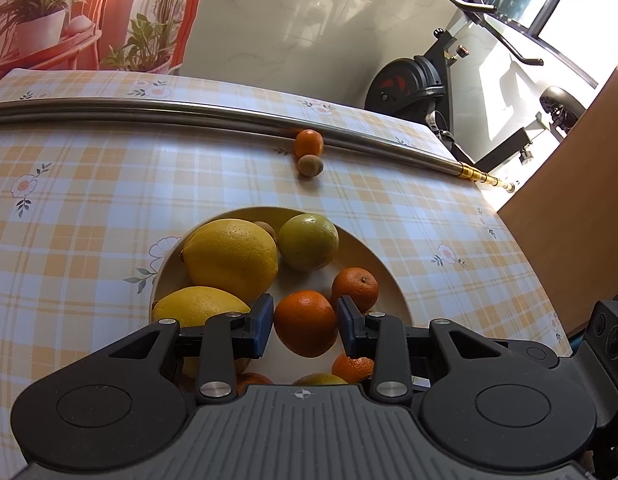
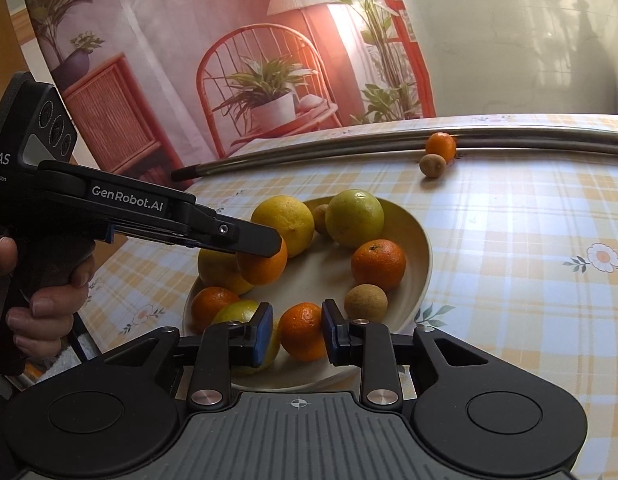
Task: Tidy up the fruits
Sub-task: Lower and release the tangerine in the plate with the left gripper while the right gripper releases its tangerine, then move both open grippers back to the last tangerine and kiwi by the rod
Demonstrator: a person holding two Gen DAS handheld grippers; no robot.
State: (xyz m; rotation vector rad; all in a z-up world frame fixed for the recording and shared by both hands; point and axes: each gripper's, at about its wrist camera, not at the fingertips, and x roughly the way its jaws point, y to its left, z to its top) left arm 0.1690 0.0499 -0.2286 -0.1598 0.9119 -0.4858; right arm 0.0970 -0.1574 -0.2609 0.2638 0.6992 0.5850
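A cream bowl (image 1: 383, 258) (image 2: 427, 252) on the checked tablecloth holds two lemons (image 1: 231, 256), a green citrus (image 1: 309, 242) (image 2: 353, 218), mandarins and a small brown fruit (image 2: 365, 302). My left gripper (image 1: 306, 314) is shut on a mandarin (image 1: 305, 324) over the bowl. In the right wrist view that left gripper (image 2: 269, 246) comes in from the left with its mandarin (image 2: 263, 268) held above the bowl. My right gripper (image 2: 297, 322) is shut on another mandarin (image 2: 303, 332) at the bowl's near side. A loose mandarin (image 1: 309, 142) (image 2: 441, 146) and a brown fruit (image 1: 310, 165) (image 2: 432, 165) lie by the far rod.
A metal rod (image 1: 189, 112) (image 2: 509, 134) lies across the table's far side. A person's hand (image 2: 41, 300) grips the left tool's handle. An exercise bike (image 1: 421, 80) and a brown board (image 1: 569, 200) stand beyond the table's right edge. A printed backdrop hangs behind.
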